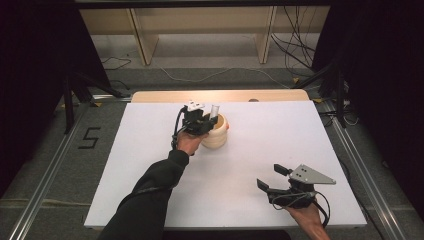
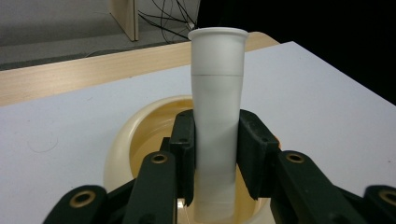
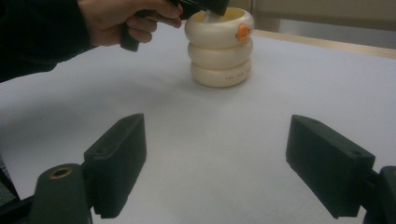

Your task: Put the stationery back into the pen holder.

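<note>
A white desk (image 1: 150,165) spreads across the high view, with a strip of bare wood along its far edge and grey floor around it. Toward the far middle of the desk stands a cream holder (image 3: 219,44) shaped like three stacked rings, with a small orange spot on its top ring. The left tongs (image 1: 202,120) hang over that holder, gripped by a hand in a dark sleeve, and are clamped on a pale upright tube (image 2: 217,116) with a flared rim; the tube's lower end sits down inside the holder's open top while most of its length rises above the rim. The right tongs (image 1: 272,176) rest low over the near right part of the desk, well apart from the holder, their jaws spread wide with nothing between them.
</note>
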`<state>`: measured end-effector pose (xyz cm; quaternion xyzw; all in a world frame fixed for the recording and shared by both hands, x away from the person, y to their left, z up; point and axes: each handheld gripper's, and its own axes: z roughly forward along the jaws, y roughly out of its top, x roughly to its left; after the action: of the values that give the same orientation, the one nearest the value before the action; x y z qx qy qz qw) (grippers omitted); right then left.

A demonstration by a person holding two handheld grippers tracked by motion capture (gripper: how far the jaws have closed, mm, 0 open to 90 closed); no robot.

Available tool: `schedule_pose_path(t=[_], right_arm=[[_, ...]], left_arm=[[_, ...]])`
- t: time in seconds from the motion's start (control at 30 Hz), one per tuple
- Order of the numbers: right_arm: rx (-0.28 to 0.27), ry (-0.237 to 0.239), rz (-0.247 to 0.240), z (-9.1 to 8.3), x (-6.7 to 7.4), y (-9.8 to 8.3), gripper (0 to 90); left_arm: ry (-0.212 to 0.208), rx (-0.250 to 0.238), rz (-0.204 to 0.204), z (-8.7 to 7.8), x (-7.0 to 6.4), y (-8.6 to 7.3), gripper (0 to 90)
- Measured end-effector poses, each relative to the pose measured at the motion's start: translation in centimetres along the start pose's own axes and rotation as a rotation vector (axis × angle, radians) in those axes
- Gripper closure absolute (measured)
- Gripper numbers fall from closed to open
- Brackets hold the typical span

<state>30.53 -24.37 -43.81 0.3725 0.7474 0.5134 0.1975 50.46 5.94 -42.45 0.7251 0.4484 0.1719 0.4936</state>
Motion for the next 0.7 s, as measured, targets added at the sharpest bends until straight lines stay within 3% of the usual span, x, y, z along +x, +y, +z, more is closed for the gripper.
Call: schedule_pose_path(t=[0.7], right_arm=[[0.0,0.002,0.0,0.0,0.01,0.0,21.0]], left_arm=[[0.011,0.064,-0.019,0.49,0.36,-0.17,67.5]])
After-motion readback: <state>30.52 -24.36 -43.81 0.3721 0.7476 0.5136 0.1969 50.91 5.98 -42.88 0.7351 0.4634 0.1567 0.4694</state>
